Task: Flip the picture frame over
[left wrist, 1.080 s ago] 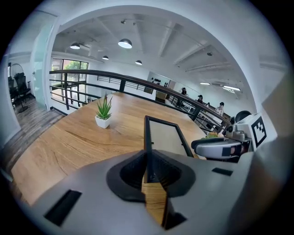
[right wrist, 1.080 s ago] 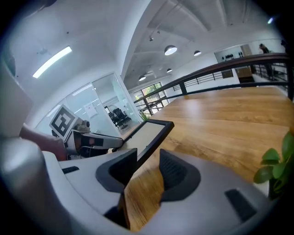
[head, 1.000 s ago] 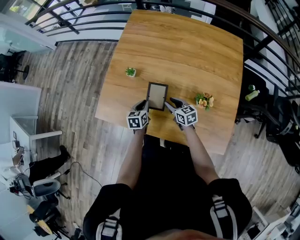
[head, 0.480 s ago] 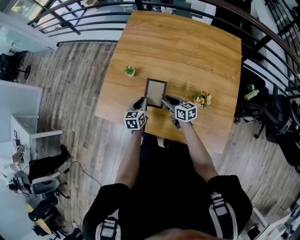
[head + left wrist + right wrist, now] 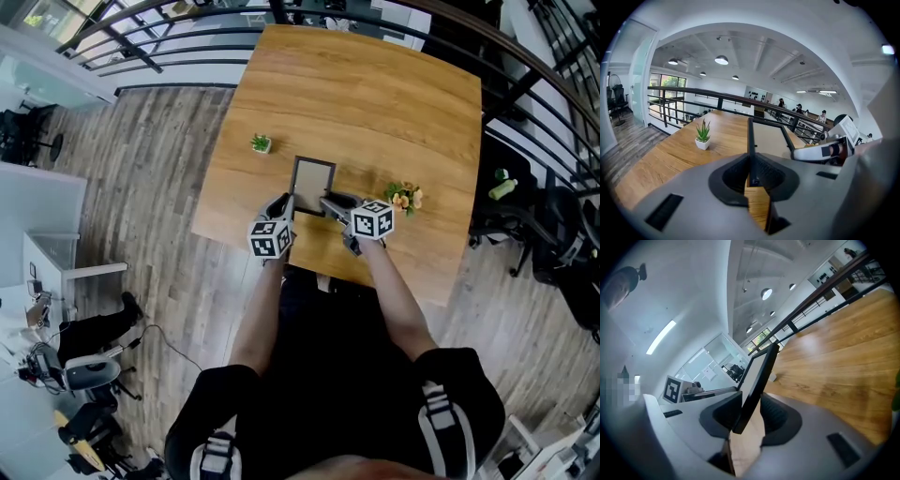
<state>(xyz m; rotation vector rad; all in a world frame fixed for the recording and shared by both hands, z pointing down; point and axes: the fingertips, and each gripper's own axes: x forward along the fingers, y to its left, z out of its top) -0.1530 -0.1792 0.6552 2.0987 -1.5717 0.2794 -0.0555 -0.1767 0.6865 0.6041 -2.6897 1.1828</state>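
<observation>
The picture frame (image 5: 312, 184), dark-rimmed with a pale panel, is at the near middle of the wooden table (image 5: 375, 103). My left gripper (image 5: 286, 208) is shut on its left rim; in the left gripper view the thin dark rim (image 5: 750, 136) runs straight out from between the jaws (image 5: 751, 176). My right gripper (image 5: 330, 203) is at the frame's right near corner. Its jaws (image 5: 751, 416) are closing with the frame's edge (image 5: 757, 376) between them, and a gap still shows on one side.
A small potted plant (image 5: 261, 143) stands to the left of the frame, and a bunch of flowers (image 5: 407, 198) lies to its right. The table's near edge is just under my hands. Black railings run round the far and right sides.
Both grippers have risen a little with the frame. The right gripper has rolled and slid in from the right until its jaws straddle the frame's edge.
</observation>
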